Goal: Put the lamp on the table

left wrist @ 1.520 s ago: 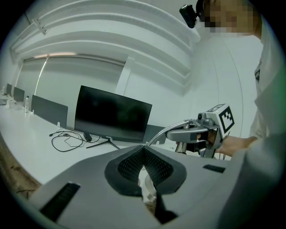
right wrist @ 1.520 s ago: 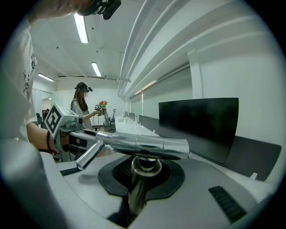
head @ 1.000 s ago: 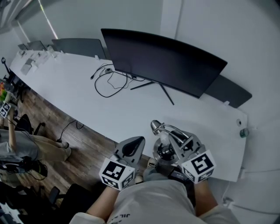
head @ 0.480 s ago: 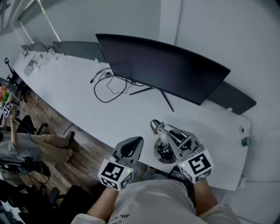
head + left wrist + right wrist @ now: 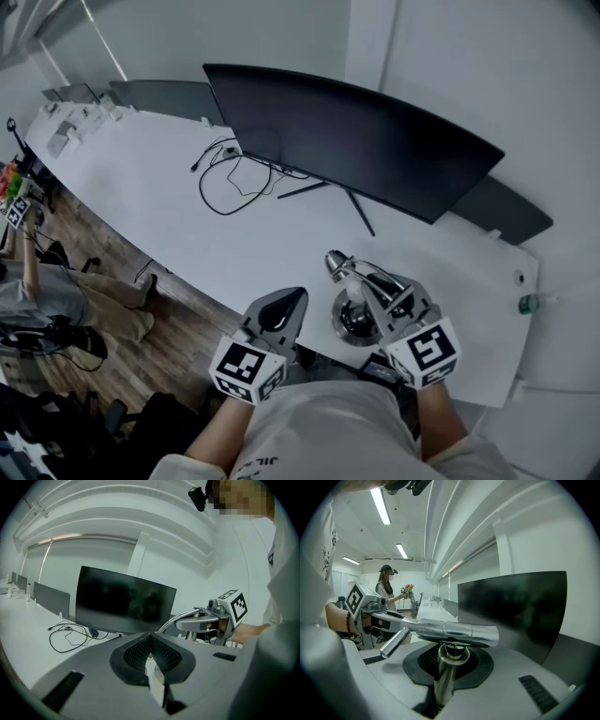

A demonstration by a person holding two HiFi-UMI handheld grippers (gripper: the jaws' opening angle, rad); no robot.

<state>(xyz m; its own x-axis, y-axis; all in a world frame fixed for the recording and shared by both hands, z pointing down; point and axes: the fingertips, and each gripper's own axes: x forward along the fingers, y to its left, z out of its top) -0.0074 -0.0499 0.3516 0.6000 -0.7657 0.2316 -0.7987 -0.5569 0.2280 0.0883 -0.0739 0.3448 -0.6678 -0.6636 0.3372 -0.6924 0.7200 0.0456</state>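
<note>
Right tongs (image 5: 373, 298) clamped on desk lamp (image 5: 454, 632) by its upright chrome stem. Lamp base sits over near edge of counter (image 5: 187, 206), lower centre of head view; contact w/ counter unclear. Left tongs (image 5: 281, 314) pressed together, empty, just left of lamp, off the edge.

One chrome lamp (image 5: 349, 324), two tools, namely left tool (image 5: 281, 311) and right tool (image 5: 373, 302), one curved monitor (image 5: 347, 141) at twelve o'clock, one black cable (image 5: 228, 192) at eleven, one desk (image 5: 150, 187), one bystander (image 5: 42, 302) at nine.
</note>
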